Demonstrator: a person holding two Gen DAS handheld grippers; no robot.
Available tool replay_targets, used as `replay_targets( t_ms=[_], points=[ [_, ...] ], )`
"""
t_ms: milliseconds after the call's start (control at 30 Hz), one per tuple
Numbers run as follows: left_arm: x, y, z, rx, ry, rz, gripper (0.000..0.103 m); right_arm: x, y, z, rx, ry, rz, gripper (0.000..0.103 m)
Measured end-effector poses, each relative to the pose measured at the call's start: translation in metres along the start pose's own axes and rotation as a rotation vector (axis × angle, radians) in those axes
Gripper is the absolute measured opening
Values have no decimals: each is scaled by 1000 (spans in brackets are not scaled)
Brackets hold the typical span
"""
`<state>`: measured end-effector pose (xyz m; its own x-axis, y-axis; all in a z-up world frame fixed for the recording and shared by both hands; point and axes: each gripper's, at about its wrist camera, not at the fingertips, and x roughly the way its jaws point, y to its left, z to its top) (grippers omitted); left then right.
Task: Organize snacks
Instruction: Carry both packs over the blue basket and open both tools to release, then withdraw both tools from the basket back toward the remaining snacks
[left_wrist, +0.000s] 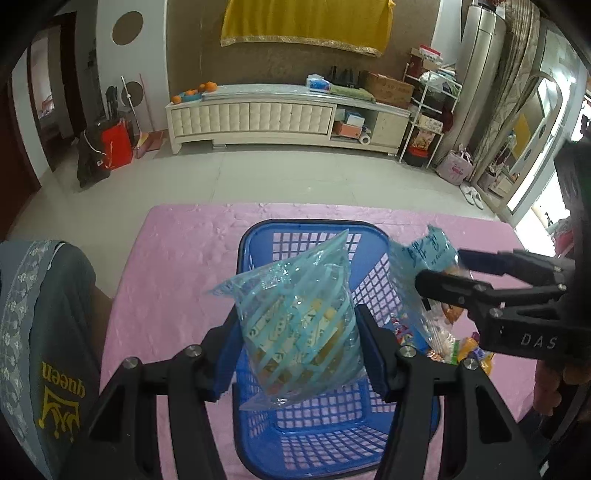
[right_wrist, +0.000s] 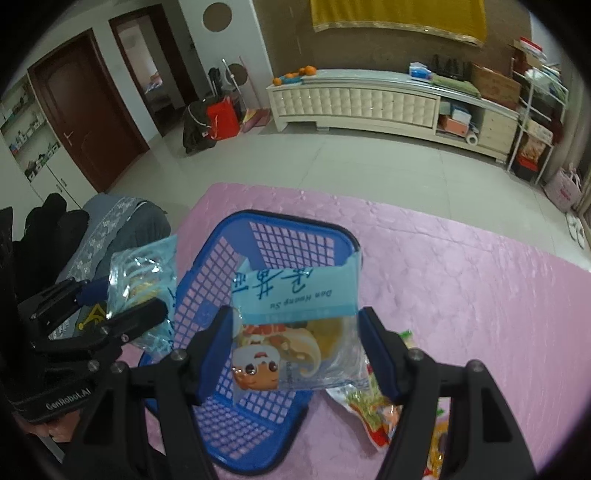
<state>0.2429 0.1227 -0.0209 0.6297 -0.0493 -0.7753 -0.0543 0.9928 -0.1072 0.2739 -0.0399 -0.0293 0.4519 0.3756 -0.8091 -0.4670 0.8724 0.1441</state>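
While both grippers hold packets: each hangs above the blue basket.
Writing: "Dan Huang Su" on the cartoon packet; "DAS" on the right gripper's body, "queen" on a grey garment, "CenRobot.AI" on the left gripper's body.
Left gripper: fingers pinching the sides of a striped clear packet.
Right gripper: fingers pressed against the cartoon packet's edges.
Basket: on the pink tablecloth.
Loose snacks: beside the basket, on the cloth.
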Motion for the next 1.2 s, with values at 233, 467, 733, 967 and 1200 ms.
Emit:
replay_targets(
  t_ms=[233, 467, 733, 967, 1200],
  points=[
    [35, 11, 6, 12, 39, 0, 56, 29, 5, 20, -48, 50, -21, 72],
    [63, 13, 6, 22, 92, -13, 56, 57, 14, 23, -96, 106, -55, 72],
    [66, 11, 9, 61, 79, 11, 77, 69, 17, 31, -121, 115, -69, 76],
    [45, 23, 3, 9, 30, -15, 79, 44, 15, 23, -121, 40, -115, 92],
    [18, 9, -9, 43, -19, -7, 79, 17, 9, 5, -92, 30, -95, 92]
  ],
)
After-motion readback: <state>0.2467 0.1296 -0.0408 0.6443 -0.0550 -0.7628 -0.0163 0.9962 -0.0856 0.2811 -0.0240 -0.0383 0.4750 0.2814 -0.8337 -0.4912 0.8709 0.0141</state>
